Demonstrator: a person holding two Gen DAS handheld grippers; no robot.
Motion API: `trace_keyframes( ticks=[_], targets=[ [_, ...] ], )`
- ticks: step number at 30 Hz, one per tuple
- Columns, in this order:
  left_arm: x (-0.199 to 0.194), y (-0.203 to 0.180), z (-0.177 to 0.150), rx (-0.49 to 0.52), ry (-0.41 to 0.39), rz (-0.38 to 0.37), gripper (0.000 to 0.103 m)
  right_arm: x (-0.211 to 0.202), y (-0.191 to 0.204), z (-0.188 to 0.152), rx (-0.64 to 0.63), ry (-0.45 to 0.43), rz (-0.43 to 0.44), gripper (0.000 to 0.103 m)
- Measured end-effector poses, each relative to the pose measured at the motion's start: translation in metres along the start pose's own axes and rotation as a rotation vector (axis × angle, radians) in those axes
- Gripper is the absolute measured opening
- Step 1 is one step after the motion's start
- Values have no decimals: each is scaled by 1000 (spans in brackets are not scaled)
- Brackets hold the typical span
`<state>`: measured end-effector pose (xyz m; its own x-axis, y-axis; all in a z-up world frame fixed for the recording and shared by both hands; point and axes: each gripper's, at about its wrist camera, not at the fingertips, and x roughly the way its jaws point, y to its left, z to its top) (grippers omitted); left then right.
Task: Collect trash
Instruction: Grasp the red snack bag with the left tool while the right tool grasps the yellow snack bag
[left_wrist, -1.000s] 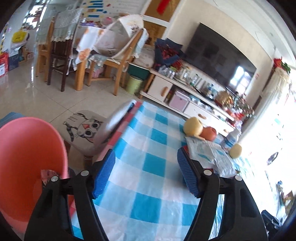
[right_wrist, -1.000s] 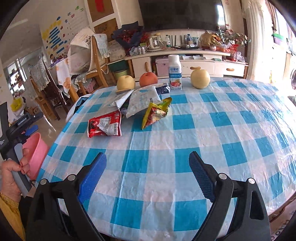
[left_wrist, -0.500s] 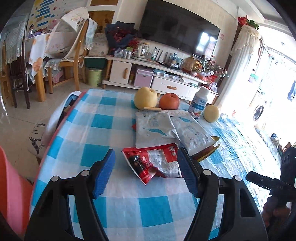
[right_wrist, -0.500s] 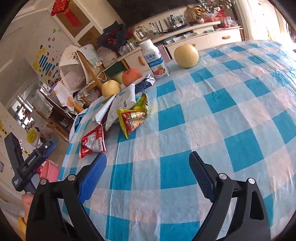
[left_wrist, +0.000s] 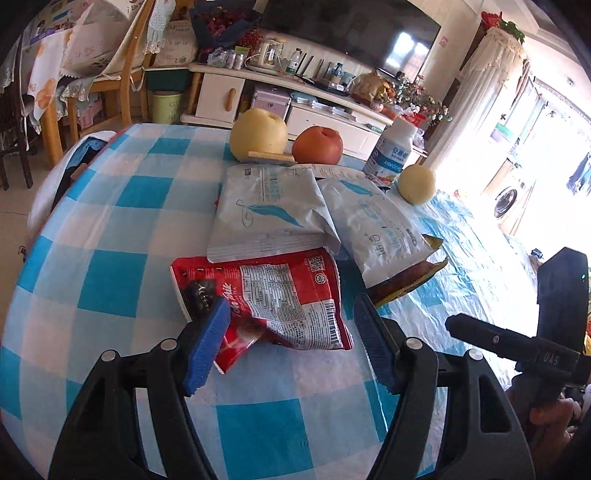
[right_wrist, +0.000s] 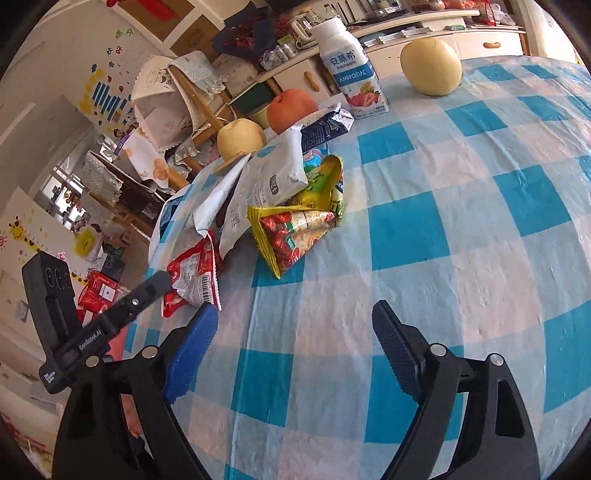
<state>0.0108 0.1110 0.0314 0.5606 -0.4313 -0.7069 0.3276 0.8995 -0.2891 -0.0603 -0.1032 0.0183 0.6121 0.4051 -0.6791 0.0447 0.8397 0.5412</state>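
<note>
The white bags (left_wrist: 280, 210) cover most of the yellow wrapper (left_wrist: 413, 280) at 3 o'clock. The left pad (left_wrist: 207, 343) hides the near corner of the red wrapper (left_wrist: 280, 295).

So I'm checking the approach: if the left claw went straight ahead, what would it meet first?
Probably the red snack wrapper: it lies between the open left claw fingers already, on the checked tablecloth.

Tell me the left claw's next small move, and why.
Probably ease the left claw slightly forward and down, then close on the red wrapper. Its open jaws already bracket the wrapper's near edge on the checked tablecloth, and the wrapper lies in front of the white pouches, so it comes free first.
</note>
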Motion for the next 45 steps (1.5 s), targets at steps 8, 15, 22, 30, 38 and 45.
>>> trace_keyframes(
  ticks=[8,15,22,30,38,45],
  targets=[
    [16,-5,0,42,29,106,85,25,4,24,-50,-6,-32,85],
    [28,-22,-4,166,26,219,92,42,4,28,-69,18,-39,85],
    [28,-26,-5,191,26,286,92,40,7,30,-87,5,-59,85],
    [17,-6,4,68,-12,258,92,44,10,36,-118,-8,-80,85],
    [26,18,7,-92,37,152,95,49,10,38,-134,-2,-122,85],
    [30,25,6,-130,49,144,97,47,7,37,-129,6,-115,56]
  ],
)
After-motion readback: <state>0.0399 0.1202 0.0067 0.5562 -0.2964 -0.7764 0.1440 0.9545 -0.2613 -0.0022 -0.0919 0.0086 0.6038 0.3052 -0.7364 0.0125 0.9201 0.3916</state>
